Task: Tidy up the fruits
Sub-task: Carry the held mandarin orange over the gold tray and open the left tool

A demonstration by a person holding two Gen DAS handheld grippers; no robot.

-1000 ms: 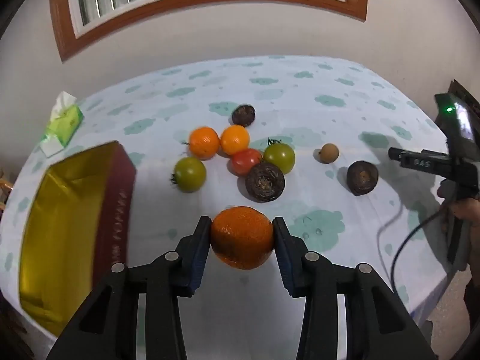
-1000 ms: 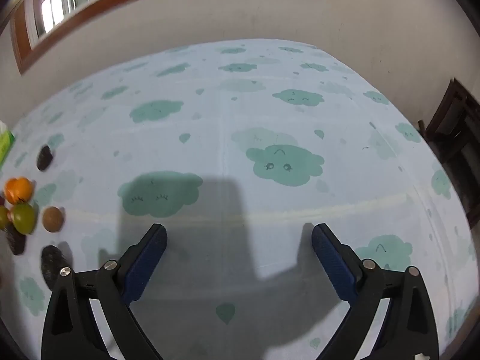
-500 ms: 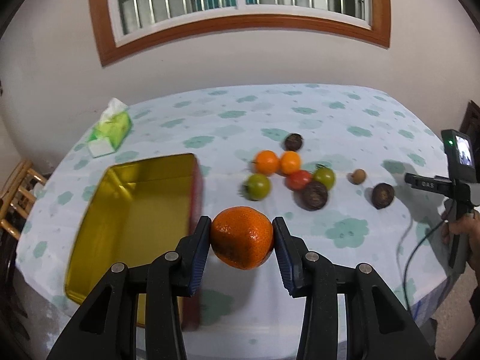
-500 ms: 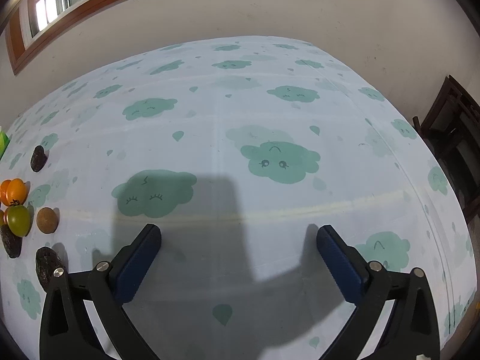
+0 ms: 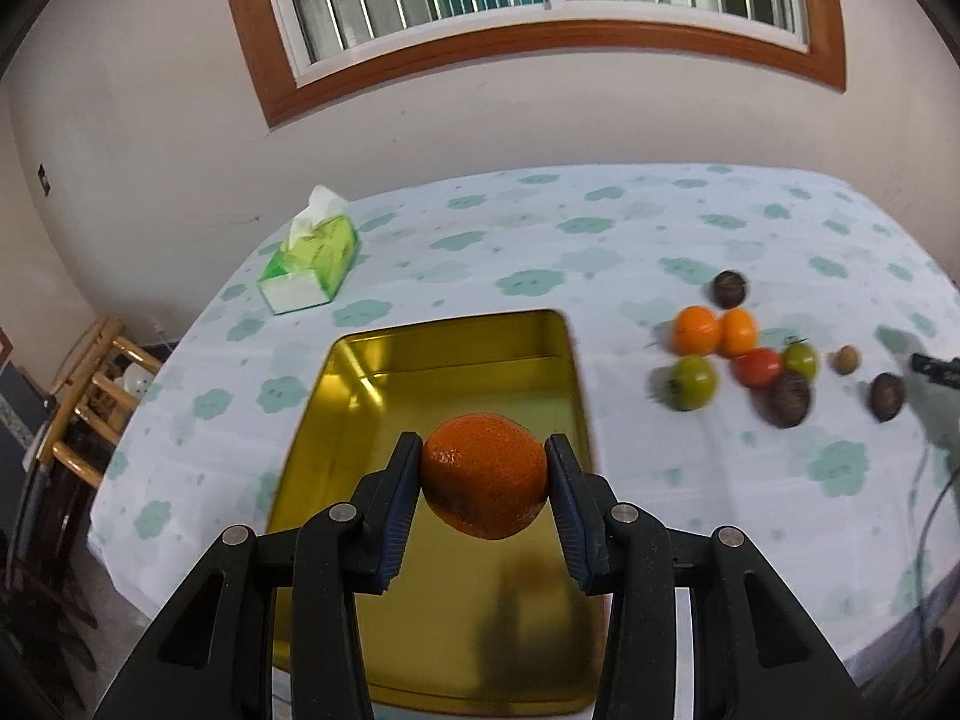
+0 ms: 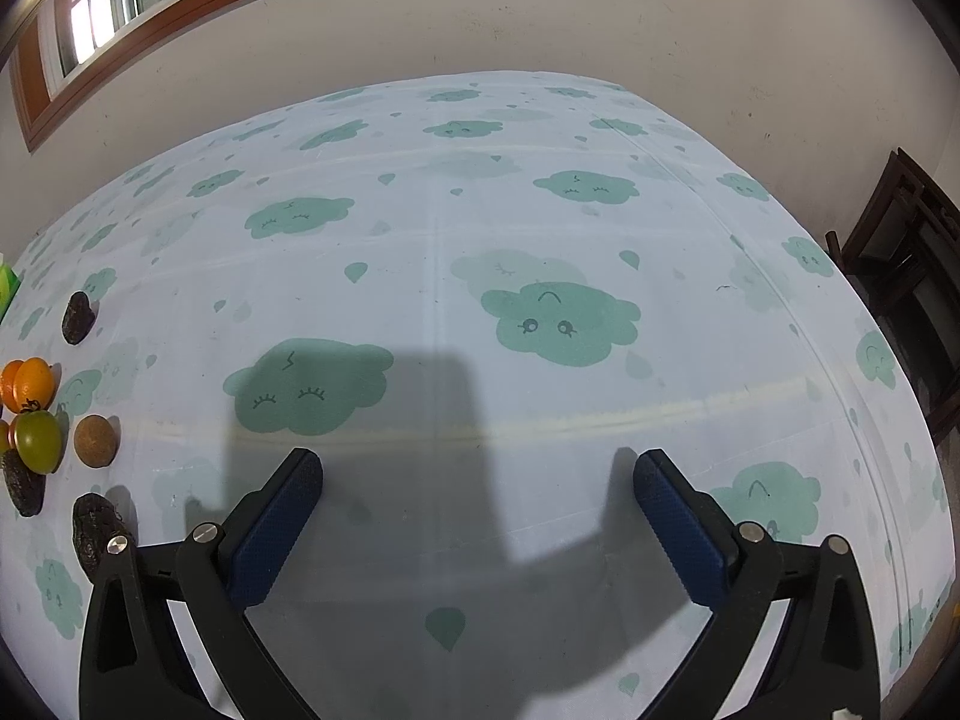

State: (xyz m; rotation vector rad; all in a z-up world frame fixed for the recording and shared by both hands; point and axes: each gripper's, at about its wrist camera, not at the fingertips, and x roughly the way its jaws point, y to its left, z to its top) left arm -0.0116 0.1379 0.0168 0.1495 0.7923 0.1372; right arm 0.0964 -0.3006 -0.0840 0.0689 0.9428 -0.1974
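The left gripper (image 5: pixel 485 483) has its blue-padded fingers (image 5: pixel 401 501) clamped on either side of an orange mandarin (image 5: pixel 485 476), which hangs in the air over the near half of a gold tray (image 5: pixel 420 354). The tray lies on the table (image 5: pixel 600 228), whose cloth is pale with green cloud prints. To the right of the tray, well apart from it, the other fruits sit in a loose cluster: two small oranges (image 5: pixel 714 331) touching each other, a green tomato (image 5: pixel 693 381), a red tomato (image 5: pixel 757 367), a second green tomato (image 5: pixel 801 360), three dark wrinkled fruits (image 5: pixel 787 399) and a small brown round fruit (image 5: pixel 846 359). A green tissue pack (image 5: pixel 312 261) lies beyond the tray's far left corner.

The right gripper (image 6: pixel 477 504) hovers over bare cloth with its fingers (image 6: pixel 276 531) spread wide apart and nothing between them. At the left edge of its view part of the fruit cluster shows, including the brown round fruit (image 6: pixel 95 441) just beside a green tomato (image 6: pixel 37 441).
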